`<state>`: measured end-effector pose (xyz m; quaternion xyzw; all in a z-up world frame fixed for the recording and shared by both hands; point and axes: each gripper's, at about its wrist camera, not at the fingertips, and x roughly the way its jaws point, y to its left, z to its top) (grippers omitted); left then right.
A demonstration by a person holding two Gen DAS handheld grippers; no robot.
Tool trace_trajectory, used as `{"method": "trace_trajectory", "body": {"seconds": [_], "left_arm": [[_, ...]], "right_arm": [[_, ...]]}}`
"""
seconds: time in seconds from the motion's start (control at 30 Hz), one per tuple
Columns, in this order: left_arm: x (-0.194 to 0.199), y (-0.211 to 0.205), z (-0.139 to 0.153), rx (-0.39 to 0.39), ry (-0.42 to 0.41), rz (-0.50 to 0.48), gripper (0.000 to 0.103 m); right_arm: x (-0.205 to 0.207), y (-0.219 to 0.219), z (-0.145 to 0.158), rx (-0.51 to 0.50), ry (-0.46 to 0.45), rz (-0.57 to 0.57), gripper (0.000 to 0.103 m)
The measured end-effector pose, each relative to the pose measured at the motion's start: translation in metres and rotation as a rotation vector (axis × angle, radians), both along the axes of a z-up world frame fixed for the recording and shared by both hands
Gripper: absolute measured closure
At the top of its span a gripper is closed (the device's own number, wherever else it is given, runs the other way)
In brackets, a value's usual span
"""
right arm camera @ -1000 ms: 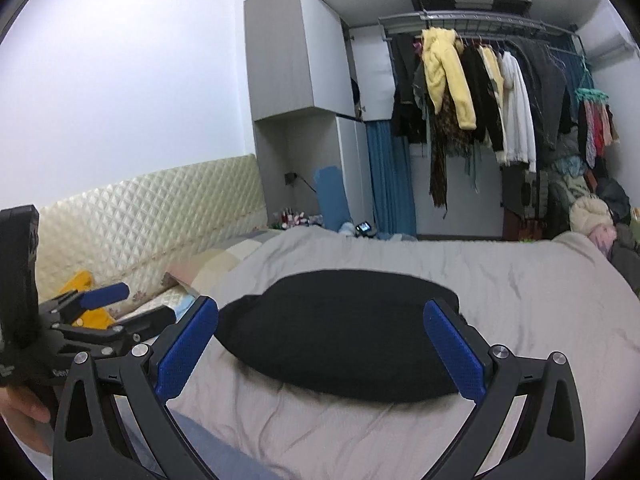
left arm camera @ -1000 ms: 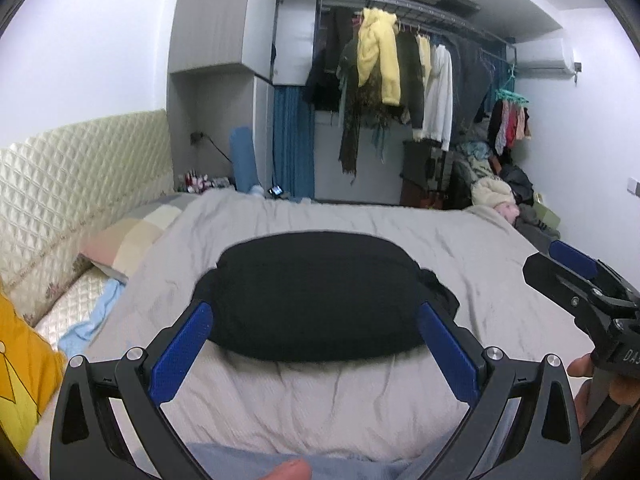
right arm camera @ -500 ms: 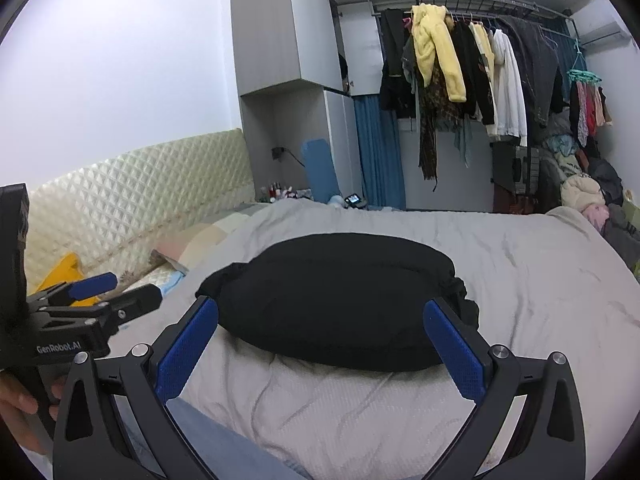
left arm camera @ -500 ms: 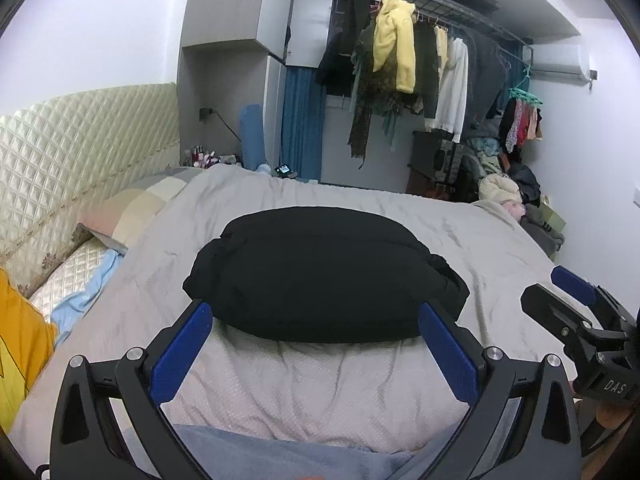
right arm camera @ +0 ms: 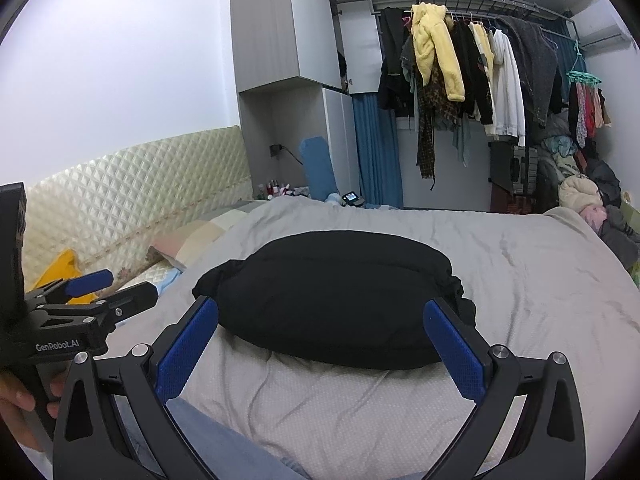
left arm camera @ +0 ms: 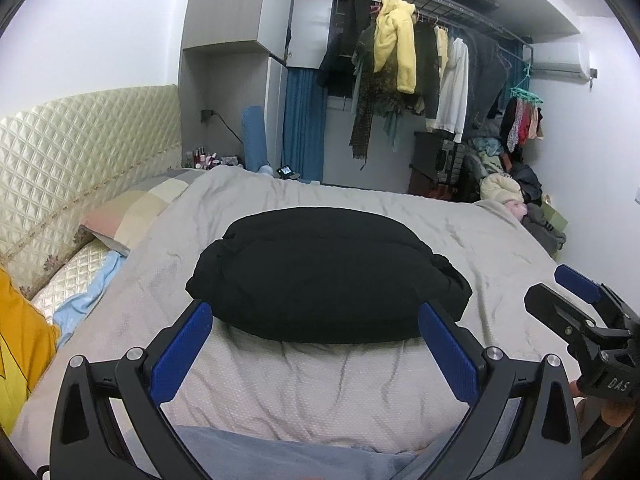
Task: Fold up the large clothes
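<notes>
A black garment (left arm camera: 328, 276) lies folded in a thick oblong bundle on the grey bed cover (left arm camera: 320, 384); it also shows in the right wrist view (right arm camera: 336, 296). My left gripper (left arm camera: 316, 344) is open and empty, held above the bed just short of the bundle's near edge. My right gripper (right arm camera: 320, 340) is open and empty too, at about the same distance. Each gripper shows in the other's view: the right one (left arm camera: 576, 300) at the right edge, the left one (right arm camera: 108, 292) at the left edge.
A quilted cream headboard (left arm camera: 80, 152) and pillows (left arm camera: 136, 212) lie to the left. A rack of hanging clothes (left arm camera: 420, 64) and a pile of clothes (left arm camera: 516, 196) stand past the far side of the bed. A pale blue cloth (left arm camera: 280, 456) lies at the near edge.
Both grippers have drawn back and tilted down a little, so the bundle sits lower and nearer in both views. The bundle itself has not moved.
</notes>
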<state>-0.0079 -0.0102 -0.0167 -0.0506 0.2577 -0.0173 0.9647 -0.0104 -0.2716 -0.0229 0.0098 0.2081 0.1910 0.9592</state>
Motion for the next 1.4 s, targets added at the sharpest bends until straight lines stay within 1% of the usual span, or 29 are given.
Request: {"method": "trace_trajectory", "body": {"seconds": [0.3,0.47,0.63,0.83,1.17,1.4], "left_arm": [[0.001,-0.001,-0.002,-0.003,0.016,0.005,0.000],[0.002,0.001,-0.002,-0.018,0.018,0.006,0.000],[0.002,-0.001,-0.003,-0.014,0.025,0.014,0.000],[0.003,-0.003,-0.002,-0.012,0.023,0.006,0.000],[0.003,-0.005,-0.003,-0.002,0.023,0.014,0.000],[0.002,-0.005,-0.001,-0.010,0.024,0.018,0.000]], "right_arm": [[-0.003,0.003,-0.003,-0.006,0.003,0.000,0.000],[-0.005,0.002,-0.002,-0.006,-0.002,-0.009,0.000],[-0.004,0.000,0.000,0.001,0.003,-0.009,0.000],[-0.006,-0.003,0.007,0.003,-0.013,-0.016,0.000],[-0.004,-0.005,0.009,0.000,-0.005,-0.027,0.000],[-0.005,-0.007,0.008,0.003,-0.002,-0.028,0.000]]}}
